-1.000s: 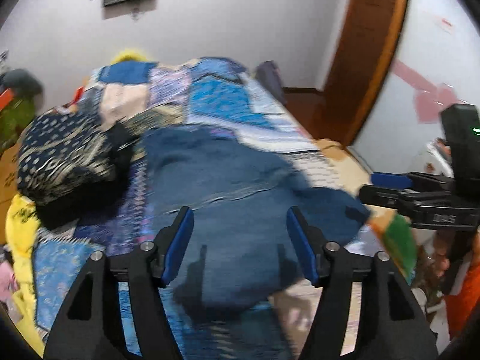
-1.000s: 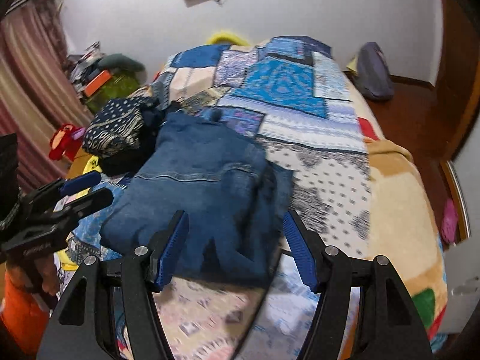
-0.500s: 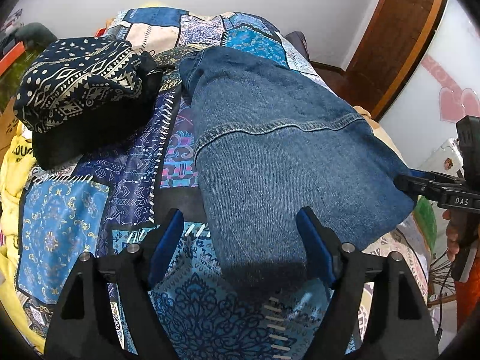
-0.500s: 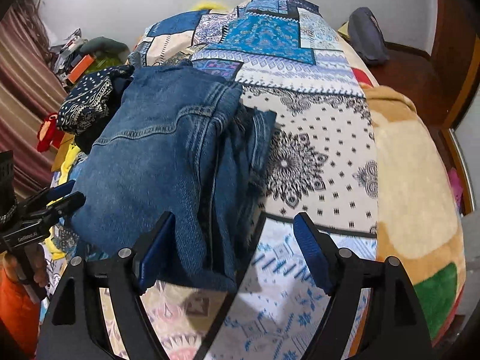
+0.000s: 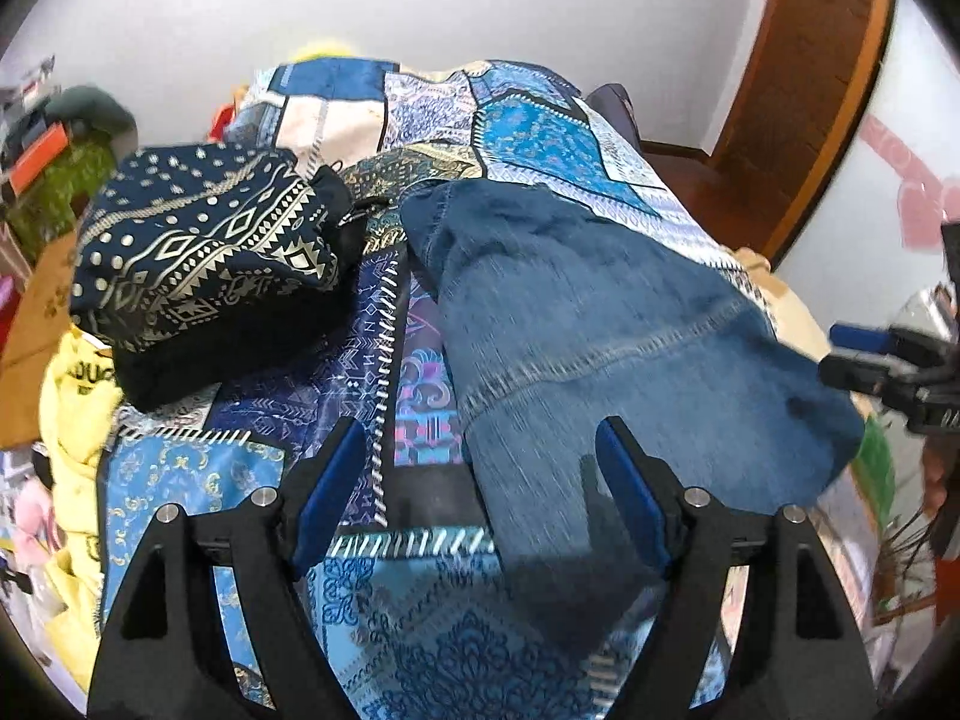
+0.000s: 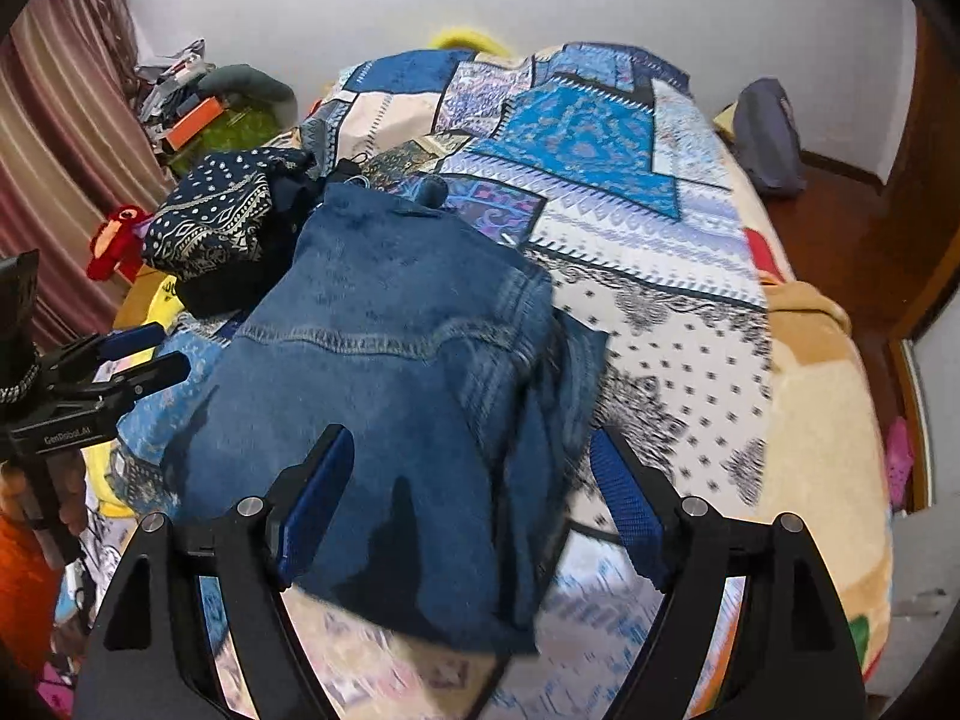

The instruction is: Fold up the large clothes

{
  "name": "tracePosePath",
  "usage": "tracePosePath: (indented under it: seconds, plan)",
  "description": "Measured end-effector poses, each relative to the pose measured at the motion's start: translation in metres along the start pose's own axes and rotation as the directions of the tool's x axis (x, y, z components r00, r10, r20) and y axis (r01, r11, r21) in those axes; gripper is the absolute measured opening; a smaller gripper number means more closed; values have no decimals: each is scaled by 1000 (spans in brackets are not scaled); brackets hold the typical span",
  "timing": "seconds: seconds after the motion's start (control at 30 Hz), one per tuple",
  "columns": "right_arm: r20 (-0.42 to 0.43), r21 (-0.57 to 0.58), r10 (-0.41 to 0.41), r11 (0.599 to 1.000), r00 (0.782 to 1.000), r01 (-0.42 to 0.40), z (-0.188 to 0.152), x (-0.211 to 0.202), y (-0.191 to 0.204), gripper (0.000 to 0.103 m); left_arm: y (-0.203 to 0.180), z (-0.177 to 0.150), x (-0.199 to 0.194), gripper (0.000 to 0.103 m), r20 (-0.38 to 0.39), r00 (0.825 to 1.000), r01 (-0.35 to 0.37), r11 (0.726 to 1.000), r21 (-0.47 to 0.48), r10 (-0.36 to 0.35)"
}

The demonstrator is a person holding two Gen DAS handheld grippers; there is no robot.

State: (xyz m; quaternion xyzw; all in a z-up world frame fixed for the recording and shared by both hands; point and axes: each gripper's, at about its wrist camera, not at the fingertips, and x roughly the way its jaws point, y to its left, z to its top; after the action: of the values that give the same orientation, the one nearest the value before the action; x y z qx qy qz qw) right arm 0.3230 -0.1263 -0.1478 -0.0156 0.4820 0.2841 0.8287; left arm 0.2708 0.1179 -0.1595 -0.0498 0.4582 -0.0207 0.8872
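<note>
A folded blue denim garment (image 5: 600, 312) (image 6: 390, 372) lies flat on the patchwork bedspread (image 5: 528, 132) (image 6: 600, 138). My left gripper (image 5: 477, 438) hovers open over the garment's near left edge, with its left finger over the bedspread and its right finger over denim. My right gripper (image 6: 471, 444) hangs above the garment's near right part. Its jaws are opening, and its pads press on nothing. Each gripper also shows in the other's view: the right gripper (image 5: 831, 354) at the garment's right edge, the left gripper (image 6: 171, 351) at its left.
A folded dark cloth with a pale pattern (image 5: 198, 246) (image 6: 216, 222) sits on a black pile left of the denim. Yellow fabric (image 5: 78, 396) hangs off the bed's left side. Clutter and a curtain (image 6: 54, 138) fill the left. A wooden door (image 5: 804, 90) stands at the right.
Both pairs of jaws stand wider apart than a second ago. Both views have come lower and closer to the bed. The left gripper has shifted left along the denim's near edge.
</note>
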Motion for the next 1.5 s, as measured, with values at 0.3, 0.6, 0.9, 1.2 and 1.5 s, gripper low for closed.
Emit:
tracePosePath:
  seconds: [0.3,0.6,0.9,1.2,1.5]
  plan:
    - [-165,110,75,992,984,-57,18,63,-32,78,26,13,62,78,-178,953,211,959,-188,-244]
    - [-218,246,267,946,939,-212,10,90,-69,97,39,21,112,88,-259,885,311,905,-292,-387]
    - [-231,303,375,905,898,-300,18,113,-78,101,37,30,139,93,-274,839,374,863,-341,-471]
    - [-206,294,394,898,896,-328,22,106,-68,73,9,30,145,86,-276,802,427,831,-357,-530]
    - [-148,255,369,911,918,-325,32,74,-53,34,-11,36,116,47,-225,849,403,861,-310,-478]
